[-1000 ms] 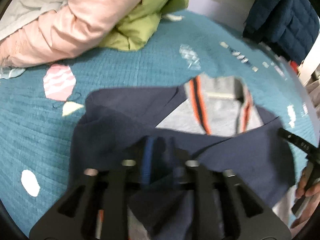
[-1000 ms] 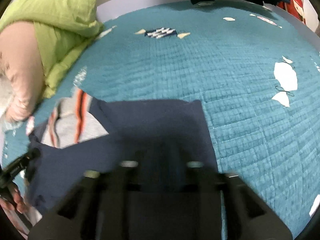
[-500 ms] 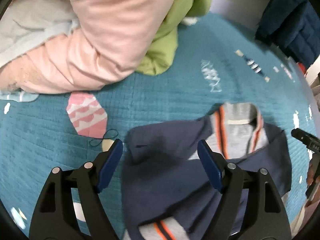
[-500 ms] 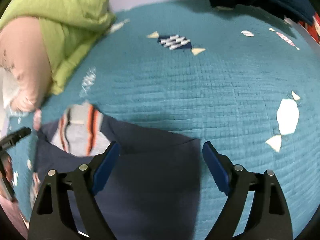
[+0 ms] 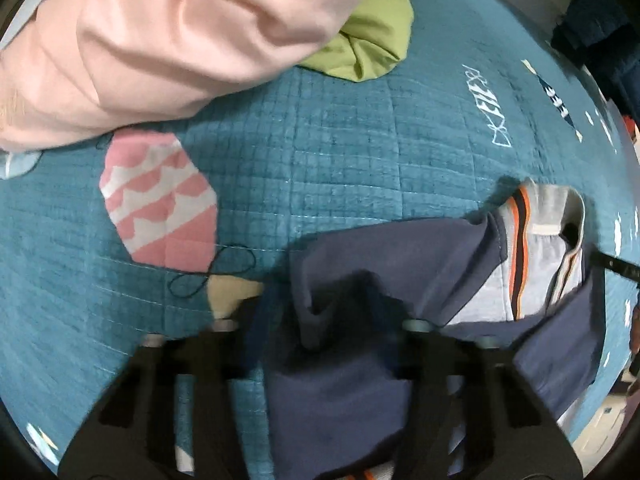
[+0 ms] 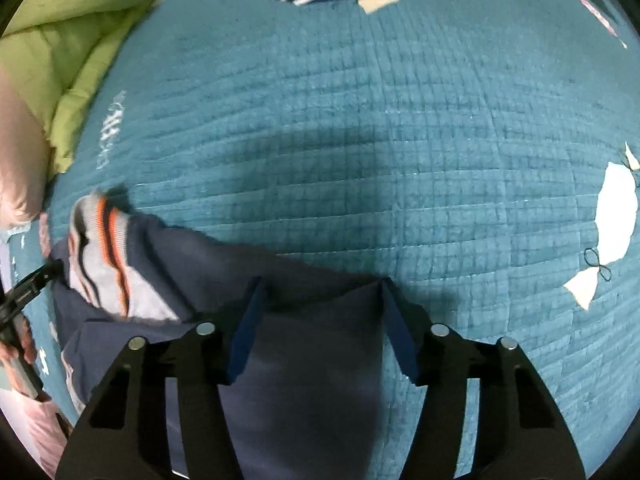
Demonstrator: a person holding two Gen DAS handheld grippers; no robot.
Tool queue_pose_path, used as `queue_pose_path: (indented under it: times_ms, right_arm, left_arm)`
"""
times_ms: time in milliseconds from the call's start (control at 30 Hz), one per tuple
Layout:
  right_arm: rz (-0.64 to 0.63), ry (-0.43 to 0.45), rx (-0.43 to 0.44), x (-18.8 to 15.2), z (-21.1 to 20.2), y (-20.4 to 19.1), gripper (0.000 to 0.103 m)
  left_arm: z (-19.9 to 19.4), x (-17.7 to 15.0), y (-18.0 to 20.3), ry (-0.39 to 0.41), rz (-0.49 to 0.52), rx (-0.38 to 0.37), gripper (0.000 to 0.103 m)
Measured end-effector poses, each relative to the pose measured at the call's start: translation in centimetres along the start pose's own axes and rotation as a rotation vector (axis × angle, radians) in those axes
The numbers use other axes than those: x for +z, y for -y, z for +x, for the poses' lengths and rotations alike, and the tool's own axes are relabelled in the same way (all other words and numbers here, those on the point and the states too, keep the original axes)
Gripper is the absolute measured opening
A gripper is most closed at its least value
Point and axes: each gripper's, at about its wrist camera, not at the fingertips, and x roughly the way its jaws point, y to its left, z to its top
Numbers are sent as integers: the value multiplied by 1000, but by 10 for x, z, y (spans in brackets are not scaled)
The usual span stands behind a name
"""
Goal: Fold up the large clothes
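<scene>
My navy sweater (image 5: 352, 380) with its grey, orange-striped collar (image 5: 536, 248) lies partly folded on the teal quilt (image 5: 320, 152), near the pink garment (image 5: 180, 32) and green garment (image 5: 368, 36). My left gripper (image 5: 320, 312) sits low over it, jaws partly apart with a bunched ridge of navy cloth between them. My right gripper (image 6: 320, 304) angles down at the sweater's other edge (image 6: 304, 380), jaws apart, straddling the fabric.

Sweater (image 5: 360, 264) on quilt (image 5: 320, 152), jackets (image 5: 200, 28) behind.
</scene>
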Motion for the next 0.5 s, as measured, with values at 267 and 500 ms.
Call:
queue_pose_path:
  times_ms: [267, 500]
  right_arm:
    - [96, -11, 102, -5, -6, 9, 8]
    - [119, 37, 155, -9, -32, 9, 8]
  left_arm:
    - [-6, 5, -6, -34, -28, -57, 5]
    - [-37, 5, -13, -9, -39, -117, 5]
